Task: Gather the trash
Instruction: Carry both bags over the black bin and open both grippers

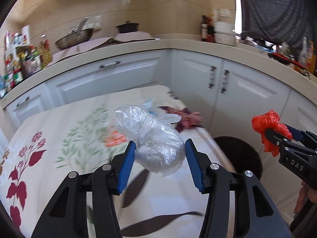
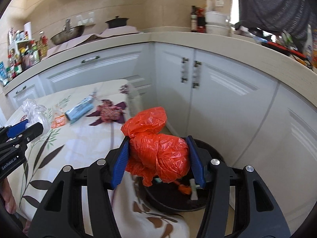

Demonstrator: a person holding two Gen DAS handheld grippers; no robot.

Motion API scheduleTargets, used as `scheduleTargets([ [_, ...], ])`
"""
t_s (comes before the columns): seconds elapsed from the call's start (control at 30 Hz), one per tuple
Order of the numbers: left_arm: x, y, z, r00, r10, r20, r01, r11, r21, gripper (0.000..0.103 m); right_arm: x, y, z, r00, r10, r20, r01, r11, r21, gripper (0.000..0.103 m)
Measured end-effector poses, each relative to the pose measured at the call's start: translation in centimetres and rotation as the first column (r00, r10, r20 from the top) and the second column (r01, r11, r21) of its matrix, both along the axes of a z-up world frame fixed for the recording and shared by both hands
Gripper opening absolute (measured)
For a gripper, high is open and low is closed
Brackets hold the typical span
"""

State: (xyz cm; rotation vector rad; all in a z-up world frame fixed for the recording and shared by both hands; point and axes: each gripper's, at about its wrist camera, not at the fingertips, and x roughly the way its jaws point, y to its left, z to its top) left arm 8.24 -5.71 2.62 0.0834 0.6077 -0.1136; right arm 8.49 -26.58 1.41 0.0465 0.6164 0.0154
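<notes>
My left gripper (image 1: 160, 150) is shut on a crumpled clear plastic bag (image 1: 152, 136) and holds it above the floral tablecloth (image 1: 59, 138). My right gripper (image 2: 158, 154) is shut on a crumpled orange plastic bag (image 2: 156, 144) and holds it over the dark round trash bin (image 2: 176, 200), which has some litter inside. The right gripper with the orange bag also shows in the left wrist view (image 1: 277, 136), above the bin (image 1: 243, 156). On the table lie a blue packet (image 2: 80, 110), an orange wrapper (image 2: 58, 121) and a red patterned wrapper (image 2: 110, 112).
White cabinets (image 2: 218, 99) under a beige counter (image 2: 198, 39) wrap around the back and right. The counter holds a wok (image 2: 67, 33), a dark pot (image 2: 116, 21), bottles (image 2: 29, 53) and white bowls (image 2: 216, 25). The bin stands on the floor by the table's right edge.
</notes>
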Motion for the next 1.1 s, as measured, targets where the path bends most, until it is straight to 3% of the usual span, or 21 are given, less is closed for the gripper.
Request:
scheduleTargets([
  [0.43, 0.9, -7.7, -0.2, 0.99, -0.139, 0.018, 0.139, 0.99, 0.008, 0.051, -1.2, -6.2, -0.5, 0.992, -0.124, 0.013, 0.124, 0.992, 0.013, 0.054],
  [1.1, 3.9, -13.3, -2.9, 0.983, -0.179, -0.03, 0.181, 0.982, 0.057, 0.051, 0.9, -9.3, -2.1, 0.985, -0.175, -0.002, 0.175, 0.984, 0.023, 0.054],
])
